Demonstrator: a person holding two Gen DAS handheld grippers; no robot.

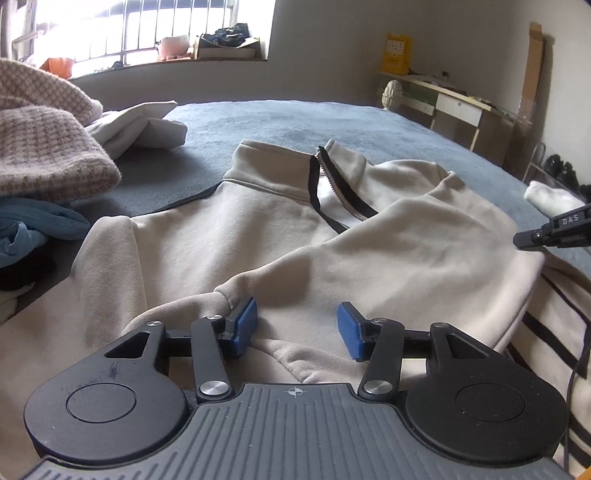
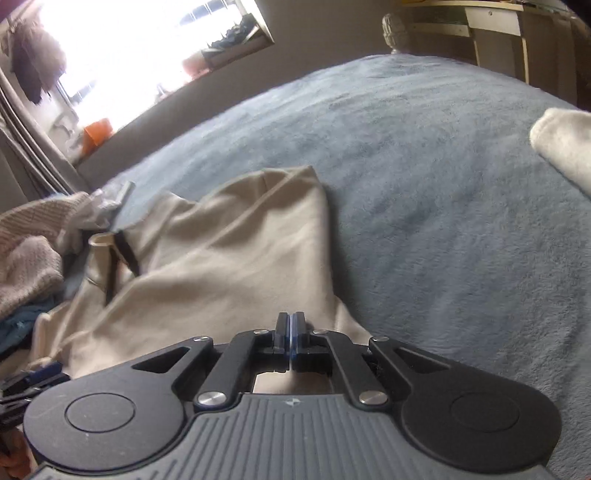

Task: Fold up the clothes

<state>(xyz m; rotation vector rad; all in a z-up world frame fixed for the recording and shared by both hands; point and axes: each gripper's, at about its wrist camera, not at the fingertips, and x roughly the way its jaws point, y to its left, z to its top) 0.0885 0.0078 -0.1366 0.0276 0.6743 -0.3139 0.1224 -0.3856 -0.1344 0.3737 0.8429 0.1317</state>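
With the left gripper spread wide over the beige sweatshirt and the right gripper pinched together, apparently empty, the sleeve folded across toward 3 o'clock could slide back off.

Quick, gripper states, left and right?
Left gripper: open over the beige sweatshirt, holding nothing.
Right gripper: closed; whether it pinches fabric cannot be told.

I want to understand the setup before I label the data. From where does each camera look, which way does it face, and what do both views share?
Left wrist: sits behind the open left tongs, low over the beige sweatshirt, facing the window; the right tongs' tip shows at right.
Right wrist: sits behind the shut right tongs, facing across the blue bedcover; whether cloth is pinched is unclear.
Shared: sweatshirt, bedcover, window, desk.
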